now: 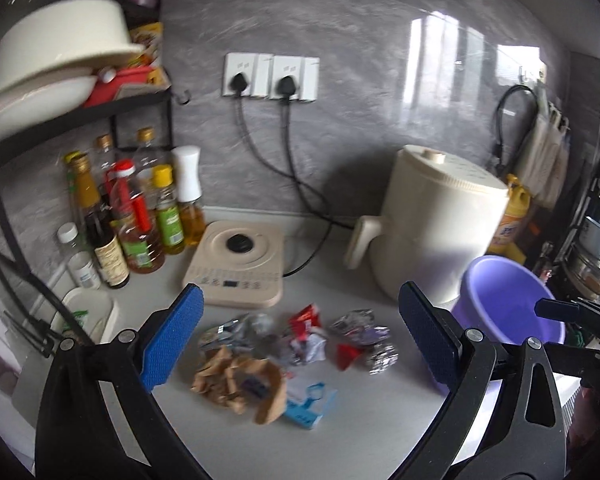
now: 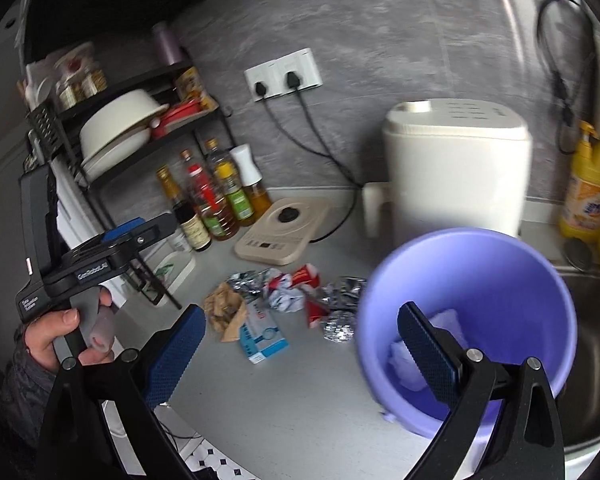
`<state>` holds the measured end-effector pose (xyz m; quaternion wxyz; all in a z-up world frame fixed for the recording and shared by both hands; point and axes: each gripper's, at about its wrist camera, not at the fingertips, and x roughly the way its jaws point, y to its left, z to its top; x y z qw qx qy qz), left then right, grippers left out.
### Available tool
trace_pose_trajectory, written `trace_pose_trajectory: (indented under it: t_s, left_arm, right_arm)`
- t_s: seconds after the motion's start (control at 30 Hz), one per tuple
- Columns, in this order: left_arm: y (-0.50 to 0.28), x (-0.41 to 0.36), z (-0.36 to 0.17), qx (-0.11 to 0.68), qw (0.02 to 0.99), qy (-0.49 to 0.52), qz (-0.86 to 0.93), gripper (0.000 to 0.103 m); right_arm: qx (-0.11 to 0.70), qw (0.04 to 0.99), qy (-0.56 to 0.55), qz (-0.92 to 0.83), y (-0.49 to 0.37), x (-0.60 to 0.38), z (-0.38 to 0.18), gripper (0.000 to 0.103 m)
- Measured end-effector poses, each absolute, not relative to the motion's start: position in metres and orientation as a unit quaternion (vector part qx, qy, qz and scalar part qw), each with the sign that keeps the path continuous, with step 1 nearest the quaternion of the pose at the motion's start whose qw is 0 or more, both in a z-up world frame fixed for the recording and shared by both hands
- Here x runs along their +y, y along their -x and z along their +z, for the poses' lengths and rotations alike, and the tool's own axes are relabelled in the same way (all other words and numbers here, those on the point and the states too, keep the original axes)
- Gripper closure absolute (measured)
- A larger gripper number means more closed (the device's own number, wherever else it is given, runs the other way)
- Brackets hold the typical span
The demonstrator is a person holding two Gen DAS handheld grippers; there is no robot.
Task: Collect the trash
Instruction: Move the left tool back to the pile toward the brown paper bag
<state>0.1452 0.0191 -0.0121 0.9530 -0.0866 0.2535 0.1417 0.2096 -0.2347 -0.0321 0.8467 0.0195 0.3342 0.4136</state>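
Purple bucket [image 2: 468, 320] stands on the pale counter [image 2: 284, 396], just in front of a cream appliance [image 2: 456, 172] and beside the sink [image 2: 592, 320]; something pale lies in its bottom; left of it the trash [image 1: 284, 344] lies in a loose heap: crumpled brown paper [image 1: 236, 380], foil wrappers [image 1: 360, 328], red-and-white scraps [image 1: 308, 320] and a blue-and-white packet [image 1: 308, 404], near a beige hob [image 1: 236, 264]; bottles [image 1: 140, 216] crowd the corner under a black rack [image 1: 76, 116]; left gripper [image 1: 300, 344] hangs above the heap, jaws wide, nothing between them; right gripper [image 2: 300, 356] is wide and empty too, one blue pad over the bucket's mouth; a hand [image 2: 68, 340] grips the left tool's handle.
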Motion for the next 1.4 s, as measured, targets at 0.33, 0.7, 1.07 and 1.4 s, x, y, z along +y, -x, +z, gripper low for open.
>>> trace_pose_trajectory:
  t_s: [0.33, 0.7, 1.07, 1.4]
  left_arm:
    - [-0.129, 0.078, -0.052, 0.286, 0.941, 0.116, 0.138, 0.006]
    - [-0.148, 0.118, -0.114, 0.341, 0.927, 0.135, 0.082, 0.006]
    - [-0.188, 0.131, -0.174, 0.393, 0.91, 0.127, 0.024, 0.006]
    - [-0.193, 0.141, -0.203, 0.414, 0.898, 0.151, 0.015, 0.017]
  right_arm:
    - [0.364, 0.829, 0.021, 0.423, -0.211, -0.153, -0.053, 0.013]
    - [0.411, 0.837, 0.036, 0.359, -0.228, -0.109, -0.089, 0.018]
    - [0.453, 0.843, 0.053, 0.286, -0.243, -0.088, -0.126, 0.019]
    - [0.504, 0.827, 0.095, 0.228, -0.277, -0.071, -0.167, 0.026]
